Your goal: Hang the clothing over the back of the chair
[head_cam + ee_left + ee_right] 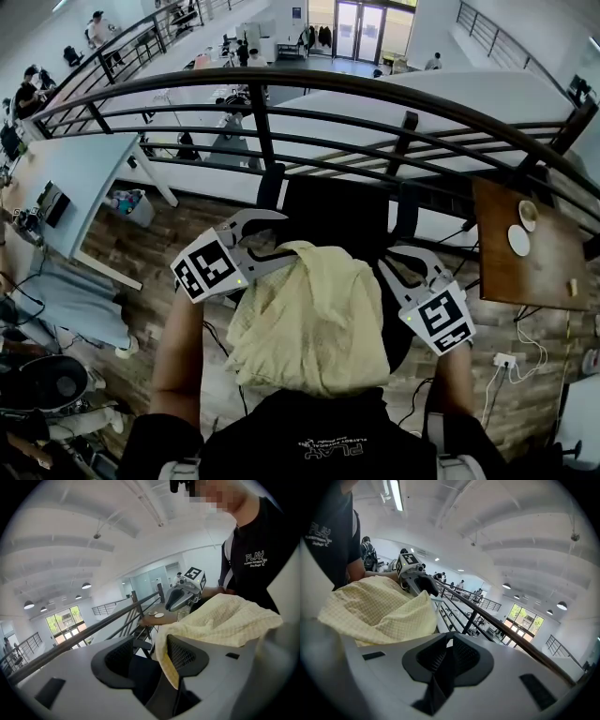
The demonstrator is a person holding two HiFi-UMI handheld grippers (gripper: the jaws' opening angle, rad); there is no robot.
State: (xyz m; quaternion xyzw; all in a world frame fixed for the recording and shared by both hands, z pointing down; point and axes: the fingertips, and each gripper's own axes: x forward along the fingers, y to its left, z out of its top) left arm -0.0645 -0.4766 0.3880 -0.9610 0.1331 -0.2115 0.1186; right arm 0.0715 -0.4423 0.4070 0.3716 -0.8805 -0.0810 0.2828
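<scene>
A pale yellow checked garment lies draped over the top of the black chair back, just in front of the person. My left gripper is at the cloth's left edge with its jaws spread wide. In the left gripper view the garment rests over the right jaw and a hem hangs down beside its pad; neither pad presses on it. My right gripper is at the cloth's right side. In the right gripper view its pads stand close together and the garment lies to their left, outside them.
A dark curved railing runs right behind the chair, with a drop to a lower floor beyond. A wooden table with a cup and a plate stands at the right, a white desk at the left. Cables and a socket strip lie on the floor.
</scene>
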